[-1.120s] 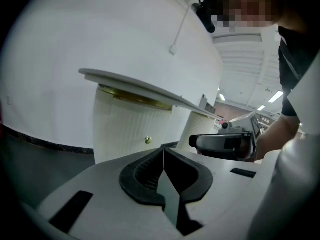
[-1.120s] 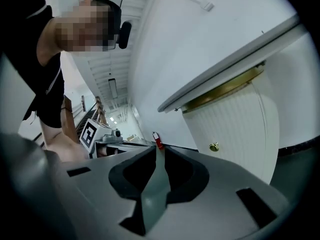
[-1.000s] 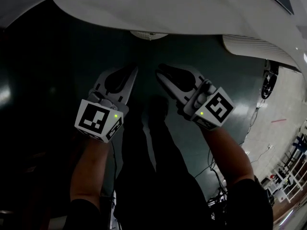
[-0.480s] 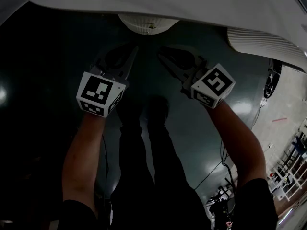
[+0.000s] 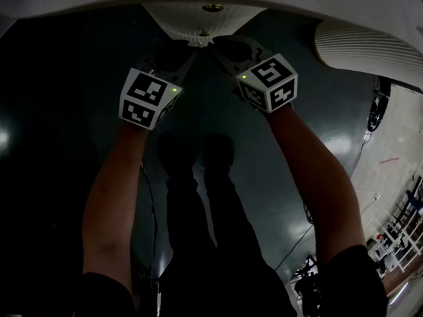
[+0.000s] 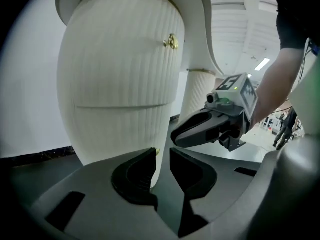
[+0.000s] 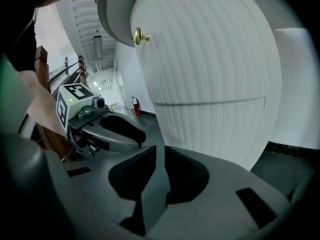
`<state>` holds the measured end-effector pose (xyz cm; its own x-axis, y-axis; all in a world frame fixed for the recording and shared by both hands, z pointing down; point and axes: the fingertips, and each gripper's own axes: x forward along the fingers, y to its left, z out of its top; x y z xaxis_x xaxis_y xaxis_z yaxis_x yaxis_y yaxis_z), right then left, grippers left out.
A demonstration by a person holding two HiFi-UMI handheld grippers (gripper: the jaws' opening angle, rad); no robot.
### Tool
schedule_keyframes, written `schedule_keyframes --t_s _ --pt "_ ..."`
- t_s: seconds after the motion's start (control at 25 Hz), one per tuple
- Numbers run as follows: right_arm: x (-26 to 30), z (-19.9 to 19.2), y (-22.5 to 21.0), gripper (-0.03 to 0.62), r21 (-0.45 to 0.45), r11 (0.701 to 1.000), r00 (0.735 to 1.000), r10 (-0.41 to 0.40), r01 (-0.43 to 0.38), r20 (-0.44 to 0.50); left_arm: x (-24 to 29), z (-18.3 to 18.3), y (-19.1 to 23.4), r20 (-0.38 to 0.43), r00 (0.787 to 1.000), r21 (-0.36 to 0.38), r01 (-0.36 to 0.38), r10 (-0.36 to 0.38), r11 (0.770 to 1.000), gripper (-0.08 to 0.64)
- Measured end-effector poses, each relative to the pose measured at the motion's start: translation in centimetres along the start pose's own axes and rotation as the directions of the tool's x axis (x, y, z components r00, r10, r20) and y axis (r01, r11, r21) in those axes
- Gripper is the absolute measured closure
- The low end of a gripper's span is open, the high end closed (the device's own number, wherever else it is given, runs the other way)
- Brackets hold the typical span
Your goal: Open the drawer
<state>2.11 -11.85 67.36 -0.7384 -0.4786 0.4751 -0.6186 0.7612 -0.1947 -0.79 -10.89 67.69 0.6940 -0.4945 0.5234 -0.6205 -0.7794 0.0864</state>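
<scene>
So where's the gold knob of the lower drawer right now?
In the left gripper view, the lower gold knob shows just past the tips of the left tongs, on the white ribbed cabinet front, well below the upper knob.

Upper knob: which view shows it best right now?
The right gripper view: the upper knob shows largest there, in clear profile. The left gripper view also shows it, a little smaller, against the white drawer front. The head view gives only a small gold spot seen from above.
</scene>
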Motion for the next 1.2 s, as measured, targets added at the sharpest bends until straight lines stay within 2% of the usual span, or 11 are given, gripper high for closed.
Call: schedule_keyframes --t_s 0.12,0.2,0.28,0.36,0.56,0.84,1.0,1.08,1.2 --pt "0.9 -0.9 -0.5 0.574 -0.024 1.0 0.999 -0.02 0.019 -0.04 1.3 -1.2 0.0 -0.047 0.999 0.033 -0.021 0.023 0.999 0.476" --pt "1.4 -1.6 -1.1 0.574 -0.033 0.999 0.998 -0.027 0.025 -0.062 2.5 -2.4 0.4 -0.078 0.996 0.027 -0.041 0.043 0.999 0.476" --pt "2.3 -2.2 -1.5 0.574 -0.036 0.999 0.997 -0.026 0.023 -0.077 3.2 -3.1 1.5 -0.082 0.995 0.001 -0.065 0.065 0.998 0.476" --pt "3.1 -2.0 -1.8 0.574 -0.051 0.999 0.996 -0.022 0.018 -0.083 3.5 -2.4 2.5 -0.066 0.995 0.005 -0.076 0.076 0.997 0.476" --pt "3.5 -1.9 -1.8 0.574 -0.046 0.999 0.997 -0.02 0.016 -0.075 4.2 -0.8 2.5 -0.043 0.999 0.039 -0.031 0.032 0.999 0.476" --pt "3.5 -2.1 -2.1 0.574 -0.137 0.99 0.995 -0.03 0.018 -0.09 4.6 -1.1 2.1 -0.027 0.998 -0.018 0.053 -0.054 0.998 0.477" --pt "3.9 -2.6 -2.1 0.573 -0.138 0.99 0.992 -0.026 0.009 -0.122 4.6 -0.7 1.8 -0.009 0.997 -0.067 0.082 -0.083 0.994 0.478" --pt "4.2 -2.3 -1.7 0.572 -0.144 0.99 0.992 -0.014 -0.004 -0.125 4.6 -0.4 2.0 -0.008 0.997 -0.066 0.082 -0.082 0.994 0.508" --pt "4.5 -2.7 -1.9 0.573 -0.163 0.987 0.992 -0.007 -0.014 -0.125 4.9 -0.3 1.9 -0.008 0.994 -0.051 0.104 -0.105 0.993 0.508"
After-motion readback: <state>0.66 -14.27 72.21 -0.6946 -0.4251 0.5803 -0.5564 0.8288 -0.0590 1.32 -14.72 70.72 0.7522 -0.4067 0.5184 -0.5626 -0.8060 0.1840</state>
